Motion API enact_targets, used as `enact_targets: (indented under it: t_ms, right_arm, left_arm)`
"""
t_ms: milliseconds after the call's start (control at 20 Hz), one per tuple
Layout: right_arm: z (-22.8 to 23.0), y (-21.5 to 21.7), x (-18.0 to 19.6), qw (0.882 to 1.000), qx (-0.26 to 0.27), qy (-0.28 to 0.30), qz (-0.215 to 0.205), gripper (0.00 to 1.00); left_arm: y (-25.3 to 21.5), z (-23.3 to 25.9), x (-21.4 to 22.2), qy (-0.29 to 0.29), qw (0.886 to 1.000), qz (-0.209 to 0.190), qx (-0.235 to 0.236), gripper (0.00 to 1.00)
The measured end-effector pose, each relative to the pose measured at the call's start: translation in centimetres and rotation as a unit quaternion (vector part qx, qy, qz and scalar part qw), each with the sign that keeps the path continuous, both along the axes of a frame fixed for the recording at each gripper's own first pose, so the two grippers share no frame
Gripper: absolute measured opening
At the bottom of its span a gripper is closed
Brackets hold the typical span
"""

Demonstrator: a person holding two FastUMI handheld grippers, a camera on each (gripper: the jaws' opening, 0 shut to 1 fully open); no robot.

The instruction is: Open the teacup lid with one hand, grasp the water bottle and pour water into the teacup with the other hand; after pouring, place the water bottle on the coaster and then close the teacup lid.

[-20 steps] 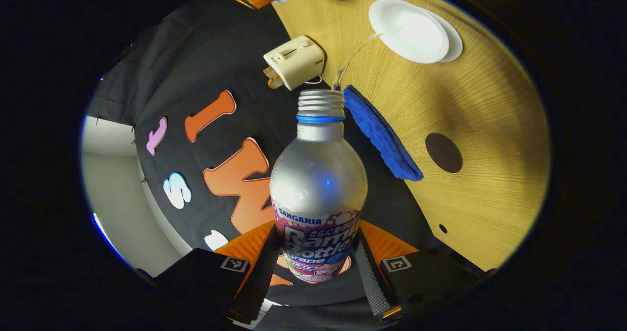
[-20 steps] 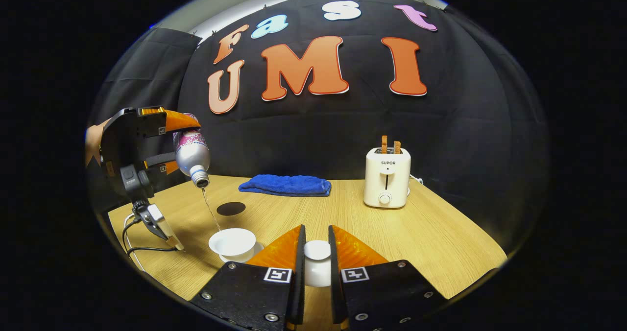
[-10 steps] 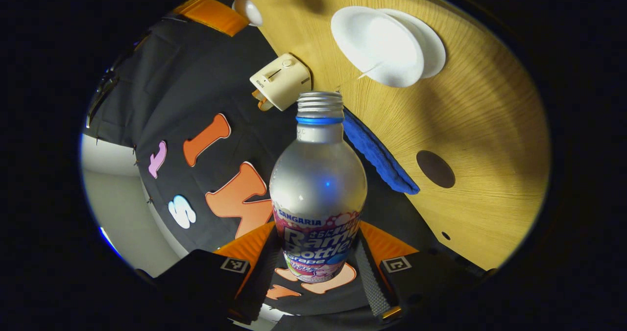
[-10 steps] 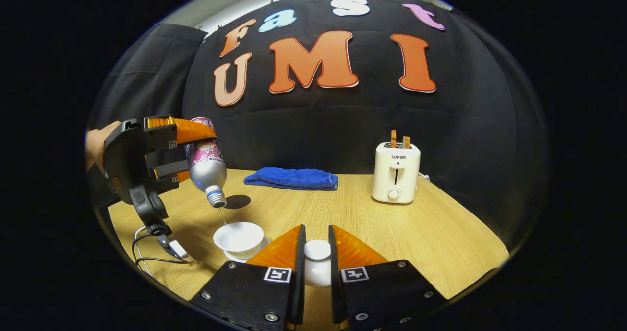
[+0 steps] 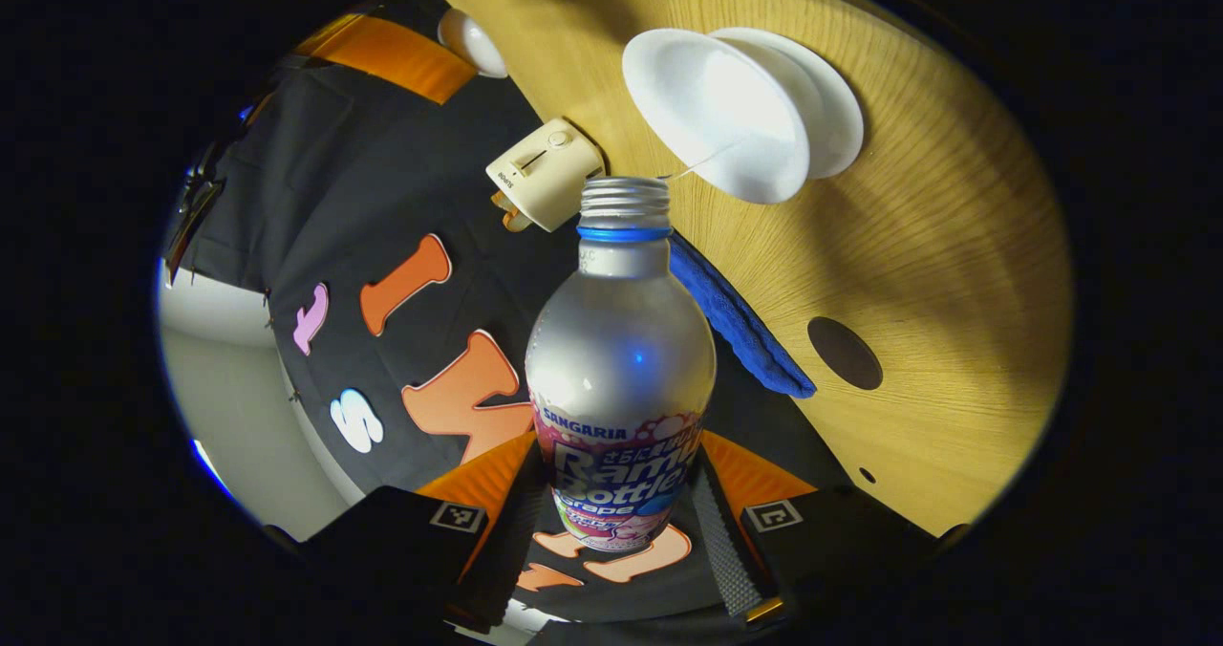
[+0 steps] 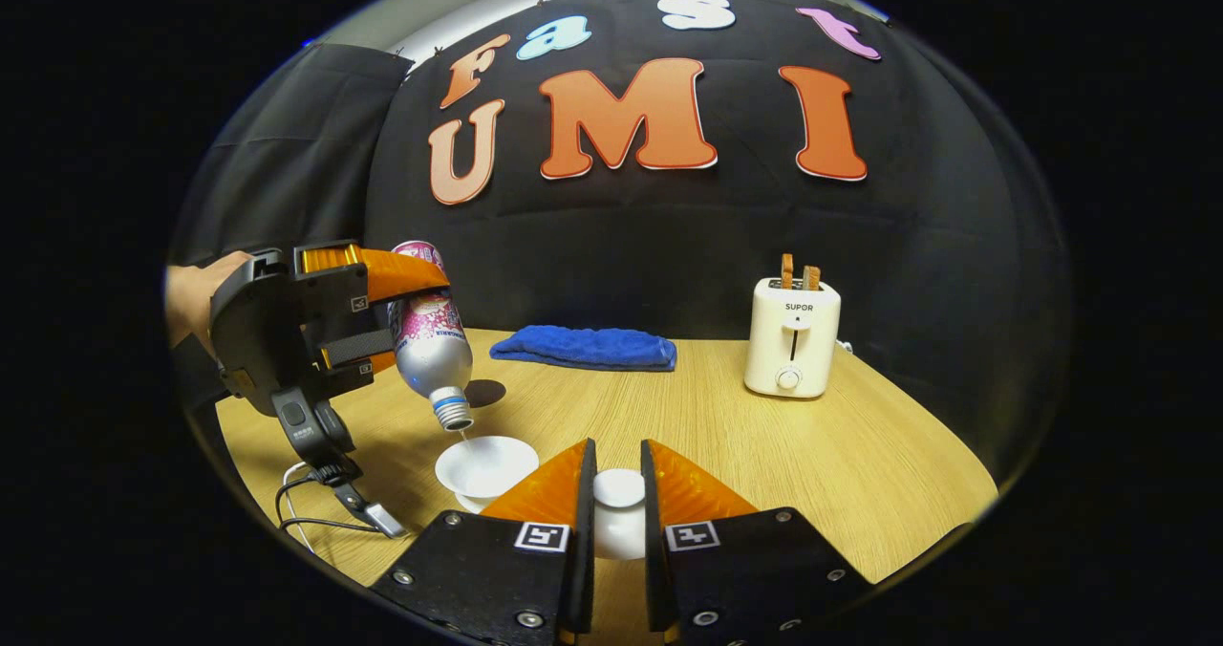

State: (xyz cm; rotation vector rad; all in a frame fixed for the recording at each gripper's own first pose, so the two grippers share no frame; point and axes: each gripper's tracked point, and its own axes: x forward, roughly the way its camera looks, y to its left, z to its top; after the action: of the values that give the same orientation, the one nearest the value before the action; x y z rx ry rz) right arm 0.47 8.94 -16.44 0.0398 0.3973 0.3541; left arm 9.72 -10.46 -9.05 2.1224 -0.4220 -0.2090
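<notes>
My left gripper [image 5: 616, 522] is shut on a silver water bottle [image 5: 619, 359] with a pink label, tipped mouth-down. A thin stream of water runs from its open neck into the white teacup [image 5: 712, 111] on its saucer. In the right gripper view the same bottle [image 6: 432, 350] hangs tilted just above the teacup [image 6: 485, 464], held by the left gripper [image 6: 373, 316]. My right gripper [image 6: 616, 503] is shut on the white teacup lid [image 6: 618, 512], lifted beside the cup. The dark round coaster [image 5: 845, 353] lies on the table past the cup, also seen as a coaster [image 6: 487, 393] behind the bottle.
A blue folded cloth [image 6: 588, 348] lies at the back of the wooden table [image 6: 764, 455]. A cream toaster [image 6: 792, 338] with two slices stands at the back right. A cable and clip [image 6: 334, 493] trail under the left gripper near the table's left edge.
The bottle has come lower and closer to the teacup, and the stream has thinned and shortened. The right gripper has kept the lid still.
</notes>
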Motion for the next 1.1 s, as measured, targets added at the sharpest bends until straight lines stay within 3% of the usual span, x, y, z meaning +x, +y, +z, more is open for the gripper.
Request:
enact_targets:
  t_ms: [150,200,400,500,550,700,900,950,1100]
  right_arm:
    - [0.2,0.1,0.1,1.0,0.003,0.0,-0.002,0.22]
    - [0.3,0.3,0.3,1.0,0.006,0.001,-0.002,0.22]
    - [0.9,0.6,0.6,1.0,0.008,-0.003,-0.005,0.22]
    - [1.3,1.1,0.8,1.0,0.016,-0.005,-0.005,0.22]
    - [1.3,1.3,0.9,1.0,0.015,-0.005,-0.005,0.22]
    - [1.4,1.9,0.9,1.0,0.007,-0.005,-0.002,0.22]
    - [2.2,3.0,1.0,1.0,-0.002,-0.015,0.007,0.22]
    - [2.4,3.4,1.0,1.0,-0.004,-0.016,0.01,0.22]
    - [2.7,4.3,1.1,1.0,-0.006,-0.019,0.017,0.22]
  left_arm:
    - [0.7,0.9,-0.3,0.004,0.999,-0.003,-0.038,0.81]
    - [1.4,1.3,-0.3,0.013,0.997,-0.003,-0.07,0.87]
    - [3.5,2.8,0.9,0.048,0.981,0.017,-0.189,0.83]
    - [5.5,3.3,1.9,0.07,0.95,0.038,-0.302,0.87]
    - [6.0,3.0,2.2,0.079,0.936,0.045,-0.341,0.83]
    - [7.5,3.1,3.1,0.093,0.89,0.06,-0.442,0.83]
    - [7.8,2.9,3.5,0.133,0.813,0.066,-0.563,0.83]
    - [7.6,3.0,3.6,0.142,0.784,0.064,-0.6,0.83]
    - [7.3,3.1,4.4,0.17,0.715,0.059,-0.676,0.82]
